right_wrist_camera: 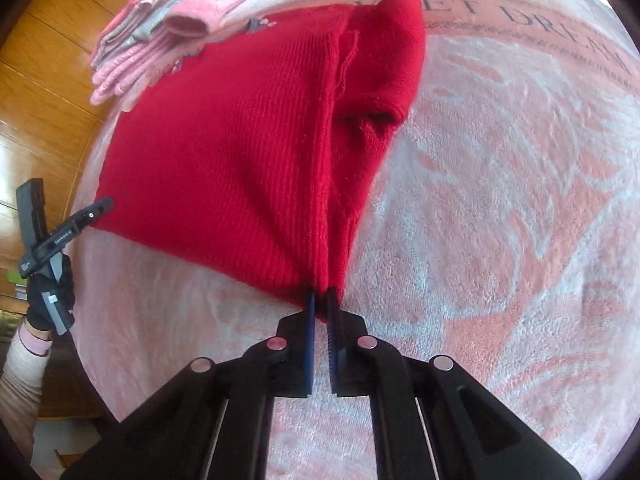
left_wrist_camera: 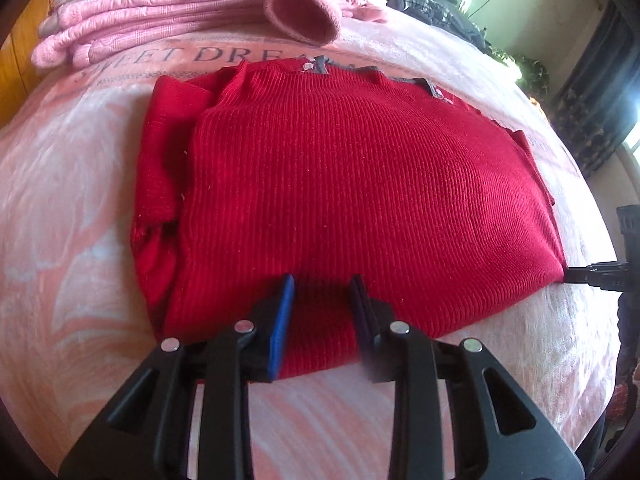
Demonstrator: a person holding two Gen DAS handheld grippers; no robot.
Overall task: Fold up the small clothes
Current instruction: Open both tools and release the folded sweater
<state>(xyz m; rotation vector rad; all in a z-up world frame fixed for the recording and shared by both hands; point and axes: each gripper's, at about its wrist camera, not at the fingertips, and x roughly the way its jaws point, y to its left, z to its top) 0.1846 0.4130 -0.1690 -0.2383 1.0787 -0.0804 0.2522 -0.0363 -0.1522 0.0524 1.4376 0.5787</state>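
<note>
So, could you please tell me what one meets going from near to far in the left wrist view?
Left claw → red sweater → "SWEET DREAMS" lettering on the blanket → pink cuff → stack of folded pink clothes.

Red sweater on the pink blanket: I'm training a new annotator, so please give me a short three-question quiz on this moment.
1. True or false: the right gripper is shut on the hem of the red sweater.
2. The jaws of the left gripper are: A) shut on a sleeve; B) open at the sweater's hem; C) holding a pink garment.
3. Fill in: the folded pile of clothes beyond the sweater's collar is mostly ___ in colour.

Key: 1 true; 2 B; 3 pink.
</note>
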